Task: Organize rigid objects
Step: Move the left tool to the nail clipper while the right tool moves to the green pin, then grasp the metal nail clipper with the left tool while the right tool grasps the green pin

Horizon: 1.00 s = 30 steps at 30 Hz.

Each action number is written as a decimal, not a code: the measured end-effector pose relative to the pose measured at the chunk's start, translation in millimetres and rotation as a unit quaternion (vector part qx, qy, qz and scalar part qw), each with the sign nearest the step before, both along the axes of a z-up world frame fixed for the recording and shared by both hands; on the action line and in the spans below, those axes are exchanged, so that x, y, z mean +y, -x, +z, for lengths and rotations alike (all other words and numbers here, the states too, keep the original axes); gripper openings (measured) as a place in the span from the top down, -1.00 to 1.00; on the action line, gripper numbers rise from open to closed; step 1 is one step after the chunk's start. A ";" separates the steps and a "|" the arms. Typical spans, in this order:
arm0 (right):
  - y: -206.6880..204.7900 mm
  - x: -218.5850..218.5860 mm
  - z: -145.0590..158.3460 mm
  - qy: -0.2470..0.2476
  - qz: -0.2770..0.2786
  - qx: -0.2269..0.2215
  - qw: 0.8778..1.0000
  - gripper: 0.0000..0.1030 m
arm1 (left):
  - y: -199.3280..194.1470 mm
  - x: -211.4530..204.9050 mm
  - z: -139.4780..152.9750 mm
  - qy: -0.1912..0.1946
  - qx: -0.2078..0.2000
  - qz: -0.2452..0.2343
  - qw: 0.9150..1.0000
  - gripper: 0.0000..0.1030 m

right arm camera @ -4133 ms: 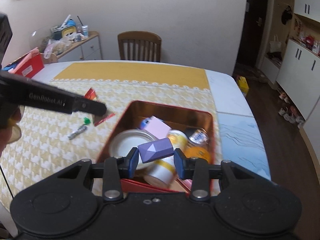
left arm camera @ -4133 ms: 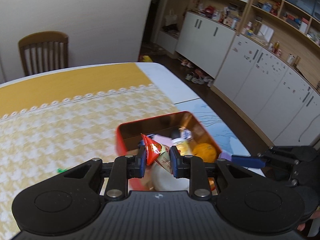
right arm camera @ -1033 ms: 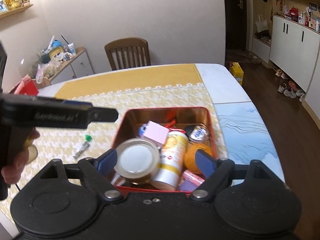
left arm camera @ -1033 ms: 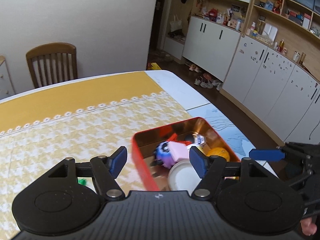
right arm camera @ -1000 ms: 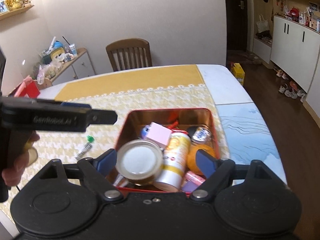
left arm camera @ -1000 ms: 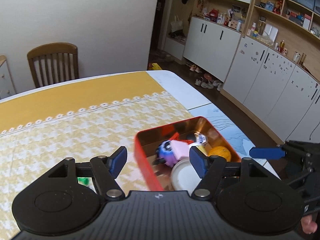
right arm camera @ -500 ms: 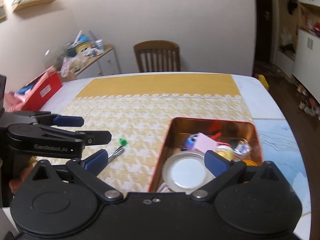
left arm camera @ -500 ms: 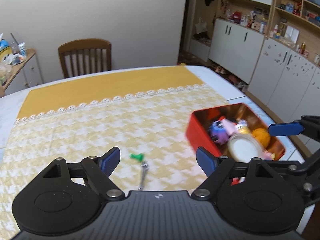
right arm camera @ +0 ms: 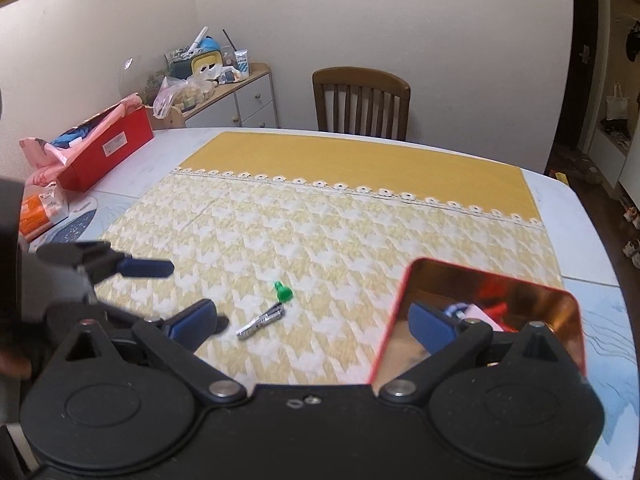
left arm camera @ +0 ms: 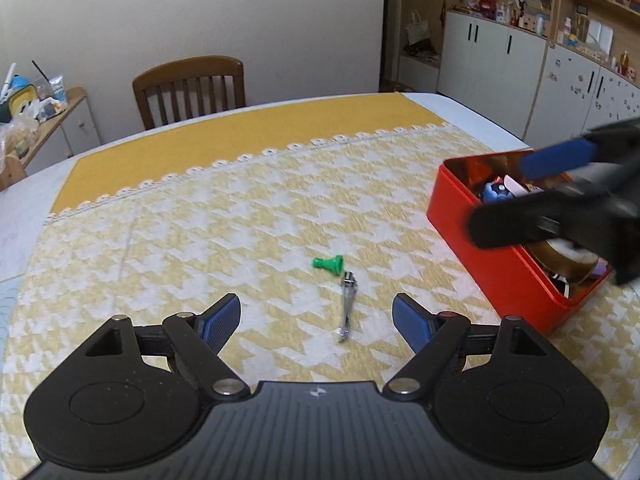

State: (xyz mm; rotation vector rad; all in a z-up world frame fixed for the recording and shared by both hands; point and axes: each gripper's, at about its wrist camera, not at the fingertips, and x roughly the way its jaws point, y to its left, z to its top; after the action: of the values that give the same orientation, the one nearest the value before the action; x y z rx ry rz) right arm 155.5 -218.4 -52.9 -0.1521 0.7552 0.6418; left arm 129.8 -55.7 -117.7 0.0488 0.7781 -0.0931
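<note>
A small green pawn-shaped piece (left arm camera: 329,263) (right arm camera: 283,292) and a metal nail clipper (left arm camera: 347,306) (right arm camera: 261,322) lie side by side on the yellow checked cloth. My left gripper (left arm camera: 316,316) hangs open over the clipper's near end, nothing pressed by its pads. My right gripper (right arm camera: 312,316) is wide, its jaws closing slightly, with nothing between them; it hovers at the left wall of the red tin (left arm camera: 480,256) (right arm camera: 394,312). The tin holds a jar, a can, a pink box and other items, partly hidden by the right gripper's fingers (left arm camera: 556,158).
A wooden chair (right arm camera: 360,100) stands at the table's far side. A long red box (right arm camera: 108,148) and an orange packet (right arm camera: 40,212) lie at the table's left edge. A cluttered sideboard (right arm camera: 224,80) is behind; white cabinets (left arm camera: 500,64) stand at right.
Both views swung left from the tin to the cloth with the pawn and clipper. Both grippers spread wider. The red packet and purple block held four seconds ago have left the jaws.
</note>
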 end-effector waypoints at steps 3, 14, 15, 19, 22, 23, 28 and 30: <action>-17.2 11.3 -8.9 -0.005 -0.006 0.026 1.000 -0.86 | -4.0 -4.8 -6.7 0.001 0.002 -0.001 1.000 -0.61; -56.2 62.2 -40.9 0.032 0.022 0.083 0.996 -0.43 | -23.9 -8.9 -29.4 0.008 0.020 0.007 1.000 -0.56; -59.7 64.1 -44.7 0.036 0.021 0.088 0.995 -0.39 | -24.8 -9.2 -31.0 0.009 0.020 0.006 1.000 -0.50; -70.2 68.7 -59.8 0.051 0.020 0.110 0.992 -0.11 | -28.6 -13.0 -38.4 0.003 0.024 0.002 1.000 -0.24; -74.8 70.7 -66.3 0.053 0.022 0.120 0.991 0.02 | -31.9 -15.5 -42.8 -0.001 0.029 0.001 1.000 -0.04; -75.4 71.7 -68.2 0.055 0.024 0.122 0.991 0.07 | -32.7 -16.2 -43.7 -0.001 0.029 0.000 1.000 0.02; -76.7 76.5 -73.9 0.060 0.031 0.128 0.989 0.28 | -35.7 -20.0 -43.5 0.001 0.024 -0.006 1.000 0.27; -78.3 81.3 -75.1 0.061 0.034 0.127 0.989 0.38 | -36.8 -21.2 -43.6 0.002 0.024 -0.007 1.000 0.37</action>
State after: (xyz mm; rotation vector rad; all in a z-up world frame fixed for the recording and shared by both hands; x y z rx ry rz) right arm 233.8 -137.0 -127.9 -0.2111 1.0398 0.6872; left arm 166.6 -76.9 -161.3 0.0488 0.8256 -0.1097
